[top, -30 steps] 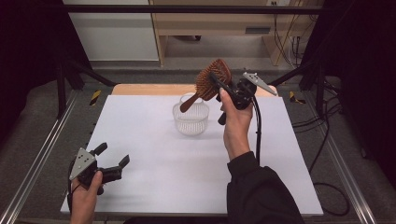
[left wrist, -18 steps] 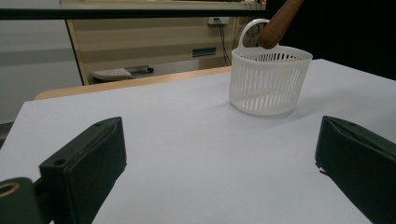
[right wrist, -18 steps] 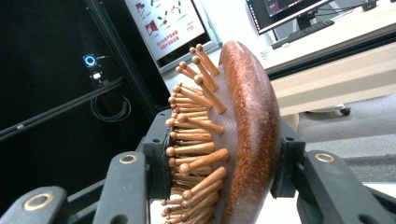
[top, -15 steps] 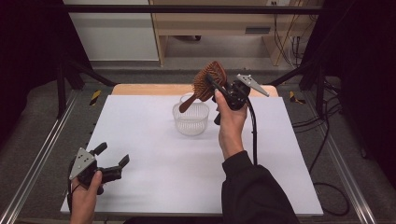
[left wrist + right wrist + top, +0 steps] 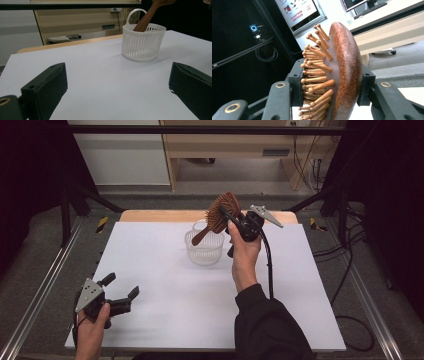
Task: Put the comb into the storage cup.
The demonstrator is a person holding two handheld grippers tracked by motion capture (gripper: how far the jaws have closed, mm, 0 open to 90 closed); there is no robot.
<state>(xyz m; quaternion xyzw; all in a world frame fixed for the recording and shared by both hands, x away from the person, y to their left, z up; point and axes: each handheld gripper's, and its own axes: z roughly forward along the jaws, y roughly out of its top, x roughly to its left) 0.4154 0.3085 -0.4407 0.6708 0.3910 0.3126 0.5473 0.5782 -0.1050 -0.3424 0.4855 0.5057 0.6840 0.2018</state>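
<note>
left gripper agape, right gripper clamped

Wooden hairbrush, oval head with peg bristles, was tilted, its handle tip dipping inside the white slatted basket, which stood upright at the tabletop's far middle.

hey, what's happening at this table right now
A person is working with a handheld tool in each hand. The right tool is clamped on the head of a wooden hairbrush, holding it tilted so its handle dips into a small white basket on the white table. The brush is not yet released. The left tool rests near the table's front left corner, jaws open and holding nothing.
</note>
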